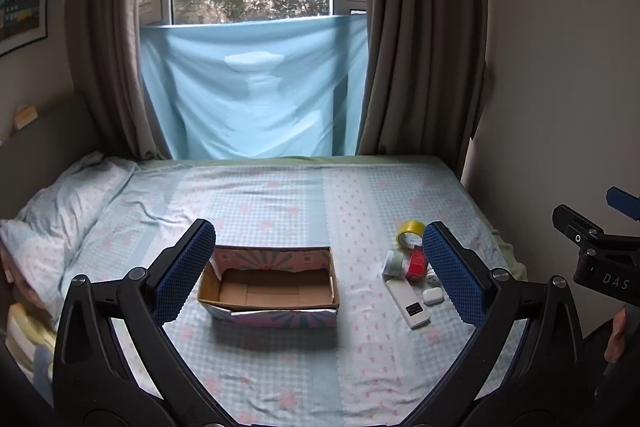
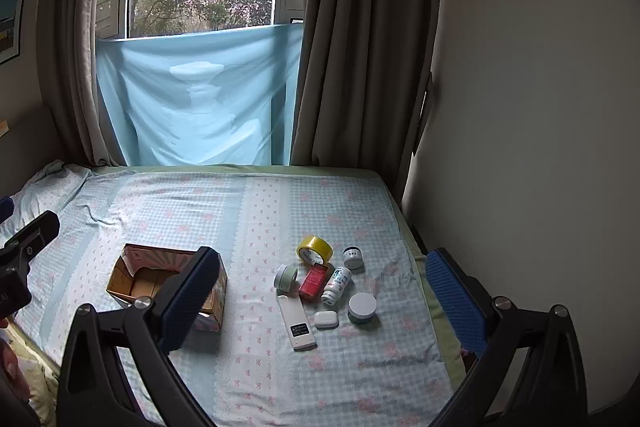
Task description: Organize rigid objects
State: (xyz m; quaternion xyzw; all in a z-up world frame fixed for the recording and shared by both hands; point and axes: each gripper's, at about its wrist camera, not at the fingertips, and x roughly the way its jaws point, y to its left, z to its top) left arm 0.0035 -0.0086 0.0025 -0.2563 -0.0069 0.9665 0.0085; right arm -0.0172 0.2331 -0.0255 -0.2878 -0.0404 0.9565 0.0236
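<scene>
Looking along the left gripper (image 1: pixel 318 269), an open-topped cardboard box with a pink-and-teal printed outside (image 1: pixel 269 283) is seen on the blue-checked, flower-printed bedsheet (image 1: pixel 280 367), framed between the spread, empty blue-padded fingers (image 1: pixel 186 271). Nothing is seen inside it but bare brown floor. To its right a cluster lies on the sheet: a yellow tape roll (image 1: pixel 410 231), a small pale-green tape roll (image 1: pixel 393 263), a red rectangular box (image 1: pixel 416 264), a white remote control (image 1: pixel 407 303) and a white earbud case (image 1: pixel 433 295). Part of the cluster is hidden behind the right-hand finger.

In the right wrist view, the right gripper (image 2: pixel 320 303) is held released and empty above the sheet (image 2: pixel 260 367). The cardboard box (image 2: pixel 132 273) is partly covered by the left-hand finger (image 2: pixel 188 303); its visible interior is bare. The cluster is seen whole here, well apart from the box: yellow tape roll (image 2: pixel 315 249), green tape roll (image 2: pixel 285 275), red box (image 2: pixel 313 282), remote (image 2: pixel 296 322), earbud case (image 2: pixel 325 319), a white printed bottle lying down (image 2: pixel 337 285), a small dark-lidded white jar (image 2: pixel 353 257) and a round white-lidded jar (image 2: pixel 362 307). Label text cannot be read.
</scene>
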